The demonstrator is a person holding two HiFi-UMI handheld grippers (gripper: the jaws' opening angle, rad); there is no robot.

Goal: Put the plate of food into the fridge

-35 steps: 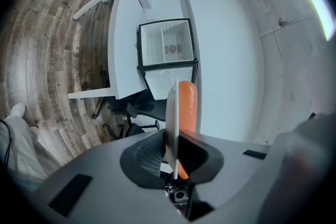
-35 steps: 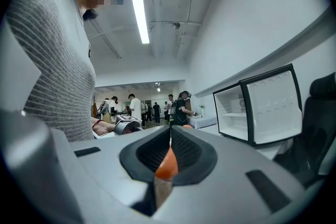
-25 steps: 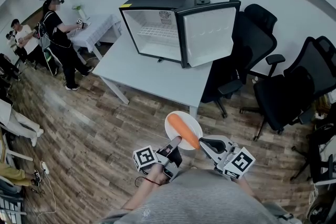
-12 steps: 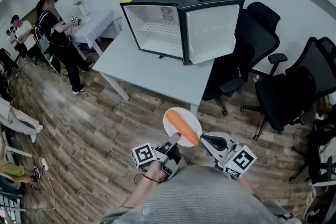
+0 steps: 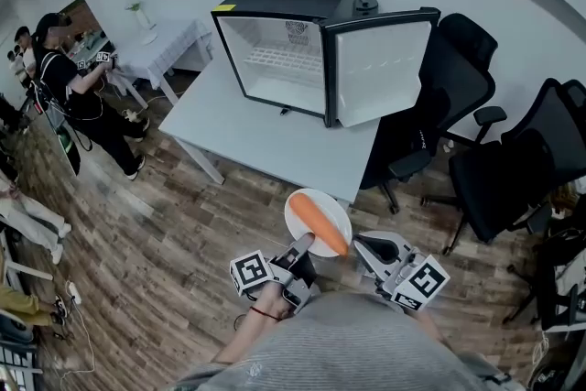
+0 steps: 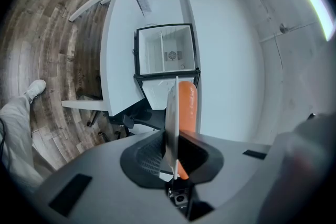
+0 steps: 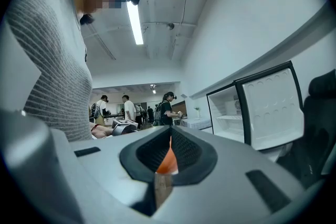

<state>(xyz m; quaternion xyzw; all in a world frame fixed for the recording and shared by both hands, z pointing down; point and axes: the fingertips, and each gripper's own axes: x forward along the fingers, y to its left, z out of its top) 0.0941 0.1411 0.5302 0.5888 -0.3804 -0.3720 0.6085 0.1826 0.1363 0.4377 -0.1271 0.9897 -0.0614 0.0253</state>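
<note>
Plainly, much of the grip is hard to read from above: the round white plate (image 5: 322, 197) covers the tips of both grippers, and the grey knitted sweater (image 5: 357, 343) hides our arms almost entirely. Only the left hand (image 5: 273, 299) shows, with a red band at the wrist; the right hand is lost behind its marker cube. From the left gripper (image 5: 303, 244) we see the plate edge-on, a thin pale blade clamped between the closed jaws, with the long orange carrot-like food (image 5: 320, 226) lying along its far side. The right gripper (image 5: 360, 244) has its jaws drawn nearly together on the plate's opposite rim. Only a sliver of orange and a speck of white show in that slit, so we read this grip less surely.

We hold both grippers low and close to the body, angled inward to meet the plate from either side. The plate sits level over the wooden plank floor (image 5: 183, 224), just short of the white bench (image 5: 265, 128). It is well apart from the small black fridge (image 5: 284, 0), which stands on the bench with its door (image 5: 385, 73) swung open.
</note>
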